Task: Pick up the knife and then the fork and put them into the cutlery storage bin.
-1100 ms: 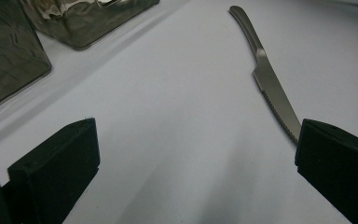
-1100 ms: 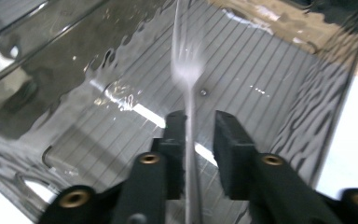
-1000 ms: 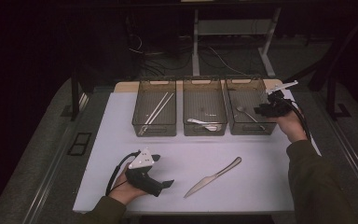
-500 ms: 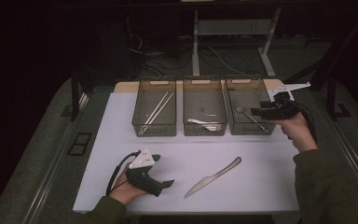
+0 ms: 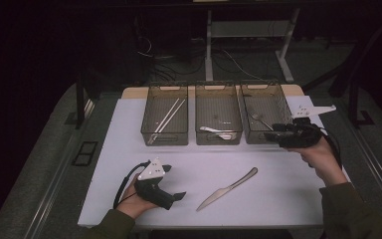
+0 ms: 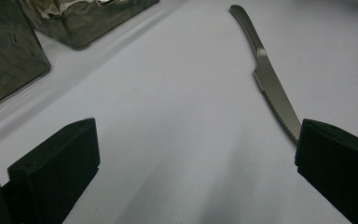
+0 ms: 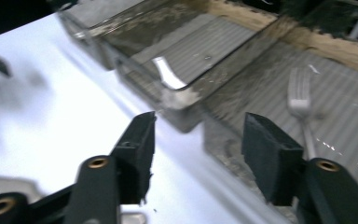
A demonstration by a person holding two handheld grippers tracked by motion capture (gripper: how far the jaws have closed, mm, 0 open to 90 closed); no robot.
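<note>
My right tongs (image 5: 273,135) empty, half apart, just closing slightly, at right bin (image 5: 265,102) holding fork (image 7: 301,100). My left tongs (image 5: 179,196) wide apart on bench (image 5: 278,199), near knife (image 5: 227,188).

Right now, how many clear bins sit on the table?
3, in a row along the far edge: the left bin holds chopsticks, the middle bin a spoon, the right bin a fork.
</note>
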